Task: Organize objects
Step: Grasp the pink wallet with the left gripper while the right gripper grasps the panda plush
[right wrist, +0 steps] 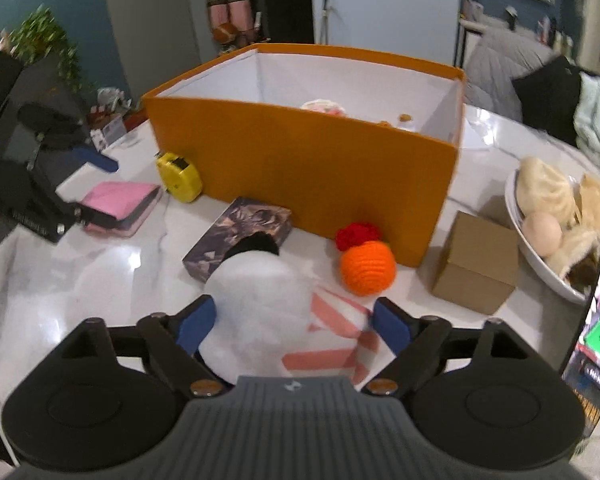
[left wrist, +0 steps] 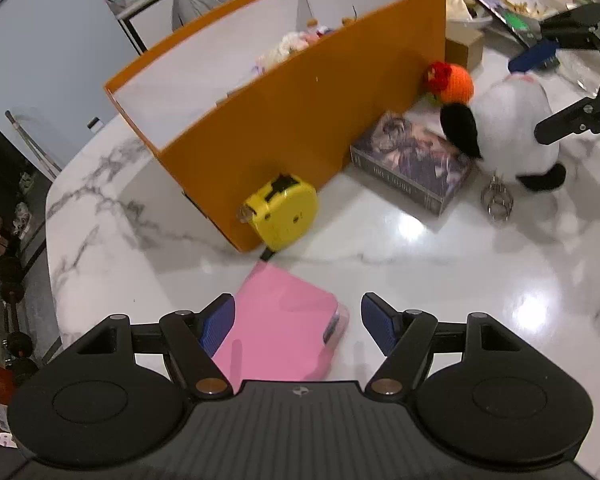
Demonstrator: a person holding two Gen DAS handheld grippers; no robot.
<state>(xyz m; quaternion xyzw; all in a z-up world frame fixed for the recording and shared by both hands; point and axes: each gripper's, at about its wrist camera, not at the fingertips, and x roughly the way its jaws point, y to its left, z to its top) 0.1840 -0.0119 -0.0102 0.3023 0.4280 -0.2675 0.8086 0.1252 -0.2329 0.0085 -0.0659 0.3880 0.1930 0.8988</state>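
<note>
1. Left tongs (left wrist: 298, 326) stand wide open astride the pink case (left wrist: 278, 330) on the bench (left wrist: 420, 248), pads not pressing; right tongs (right wrist: 292, 326) gape around the white plush (right wrist: 260, 300), gripping nothing.
2. Orange box (right wrist: 308, 176) stands just behind; a carelessly swung plush could hit its wall.
3. Plush may squash and slip.
4. Slim case might skid off one pad.

The big box (right wrist: 304, 168) stood in the middle of the table (left wrist: 420, 280). Seen from the right wrist camera, the tape measure (right wrist: 179, 177) touched its front left corner, and the notebook (right wrist: 120, 208) lay further left. The small printed box (right wrist: 240, 236), the plush toy (right wrist: 260, 304) and the yarn ball (right wrist: 367, 267) lay before it, the carton (right wrist: 476, 268) by its right corner.
</note>
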